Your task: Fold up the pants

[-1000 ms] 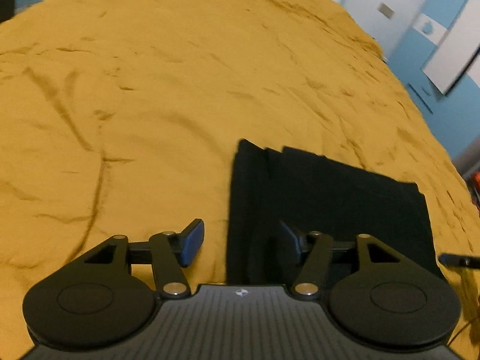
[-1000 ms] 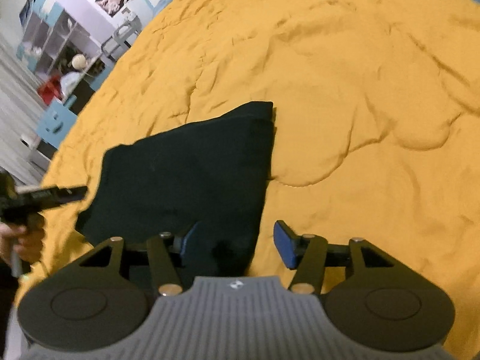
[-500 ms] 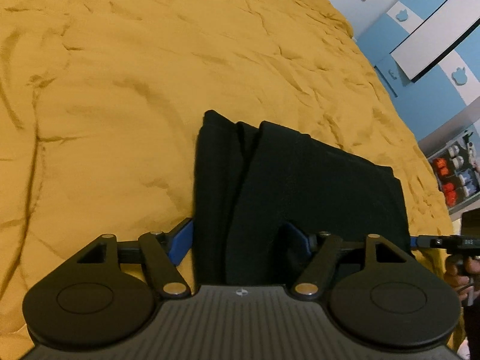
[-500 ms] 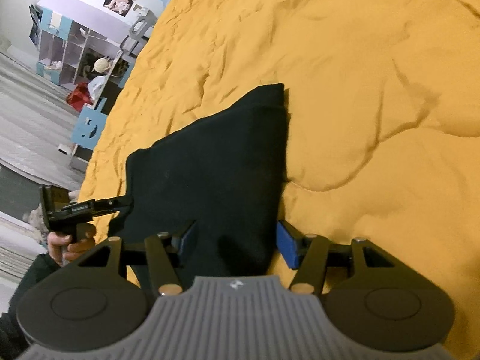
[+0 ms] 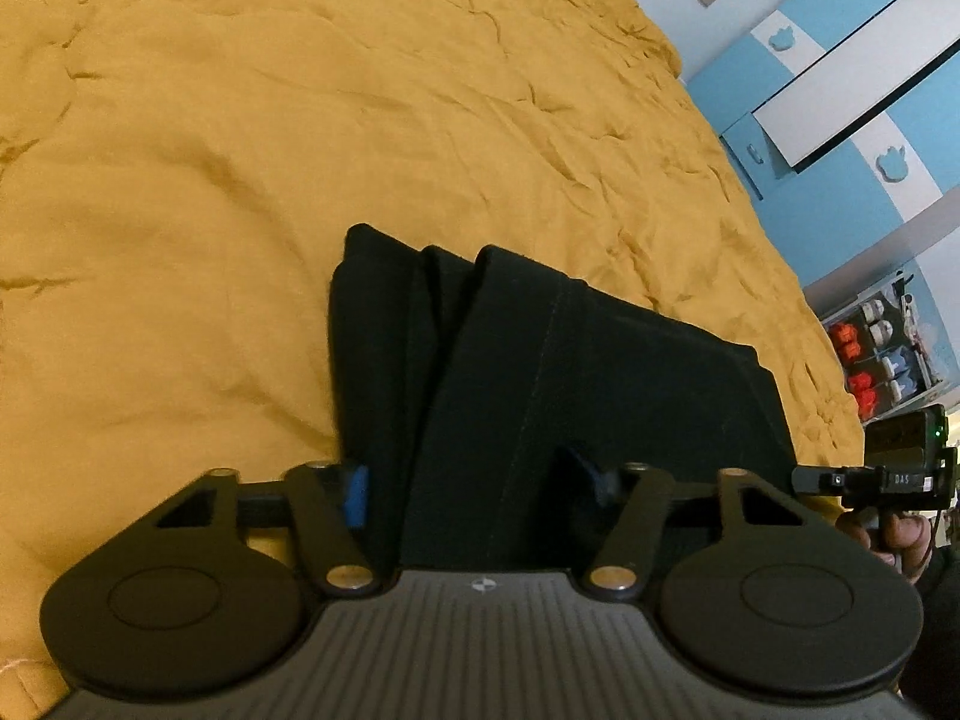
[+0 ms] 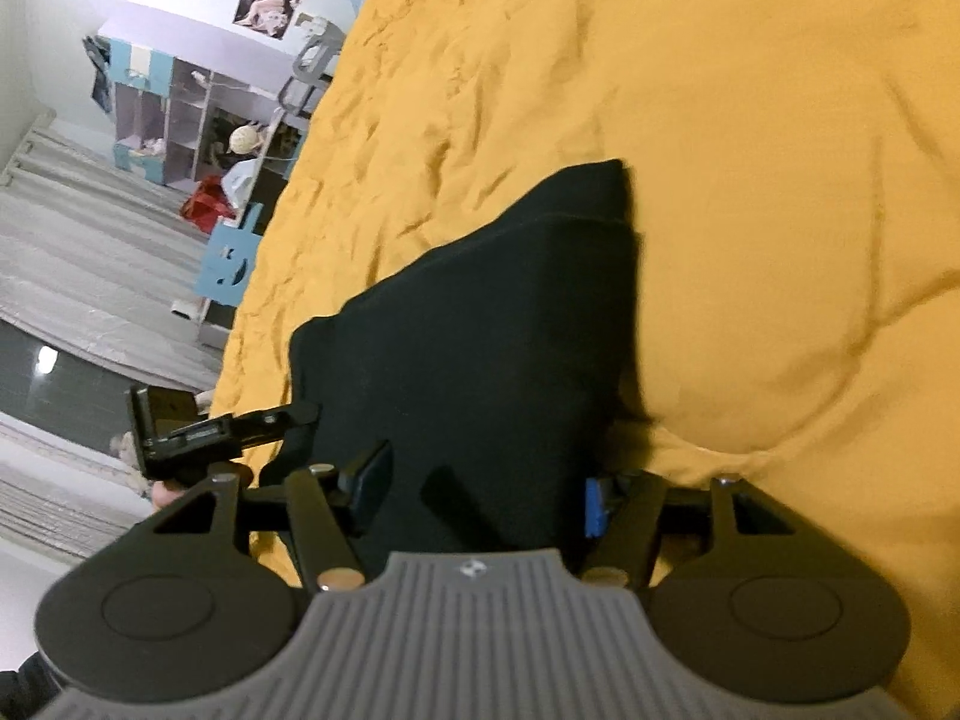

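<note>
The black pants (image 5: 540, 372) lie folded into a thick stack on the yellow bed cover (image 5: 240, 180), their layered folded edges showing at 11 o'clock of the stack in the left wrist view. The left hand-held gripper (image 5: 474, 486) straddles the near left corner of the stack with its jaws apart; they have just been closing, with the fabric between them, and I cannot tell whether the blue pads press on it. The right hand-held gripper (image 6: 480, 498) straddles the near right corner, jaws spread, its right pad at the cloth's edge and its left pad over the fabric; a firm grip is not visible. Compared with a second ago, both have come down closer and the pants fill more of each view. At 3 o'clock stands a blue and white wardrobe (image 5: 840, 90).
</note>
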`<act>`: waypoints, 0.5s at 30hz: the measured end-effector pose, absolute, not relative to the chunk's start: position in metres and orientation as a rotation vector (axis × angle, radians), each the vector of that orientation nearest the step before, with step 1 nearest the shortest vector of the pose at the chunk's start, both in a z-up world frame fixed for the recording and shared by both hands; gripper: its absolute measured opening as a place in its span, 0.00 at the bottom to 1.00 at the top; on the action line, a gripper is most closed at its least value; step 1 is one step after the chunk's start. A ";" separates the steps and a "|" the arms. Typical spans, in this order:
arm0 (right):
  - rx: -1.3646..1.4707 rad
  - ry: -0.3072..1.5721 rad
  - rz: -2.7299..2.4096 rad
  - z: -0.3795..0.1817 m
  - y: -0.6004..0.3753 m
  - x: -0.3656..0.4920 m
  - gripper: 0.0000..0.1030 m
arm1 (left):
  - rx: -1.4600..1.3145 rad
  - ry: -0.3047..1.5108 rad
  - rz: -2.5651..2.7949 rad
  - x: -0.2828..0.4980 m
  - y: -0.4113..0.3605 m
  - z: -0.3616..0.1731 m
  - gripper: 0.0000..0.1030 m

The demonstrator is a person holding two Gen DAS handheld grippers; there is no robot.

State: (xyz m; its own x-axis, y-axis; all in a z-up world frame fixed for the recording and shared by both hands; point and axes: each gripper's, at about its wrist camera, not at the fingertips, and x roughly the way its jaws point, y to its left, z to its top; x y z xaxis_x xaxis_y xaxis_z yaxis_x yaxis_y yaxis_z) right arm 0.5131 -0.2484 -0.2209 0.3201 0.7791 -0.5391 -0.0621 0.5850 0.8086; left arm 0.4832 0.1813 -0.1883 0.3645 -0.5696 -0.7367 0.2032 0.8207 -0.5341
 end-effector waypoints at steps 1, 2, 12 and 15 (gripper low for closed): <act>0.781 1.117 0.649 -0.221 -0.244 0.514 0.50 | -0.380 1.090 -0.517 0.483 0.180 -0.188 0.54; 0.781 1.122 0.669 -0.222 -0.239 0.515 0.47 | -0.375 1.088 -0.523 0.482 0.179 -0.187 0.48; 0.838 1.070 0.737 -0.201 -0.238 0.509 0.09 | -0.424 1.072 -0.549 0.477 0.184 -0.159 0.24; 0.842 1.034 0.735 -0.179 -0.250 0.503 0.05 | -0.459 1.041 -0.571 0.471 0.182 -0.144 0.24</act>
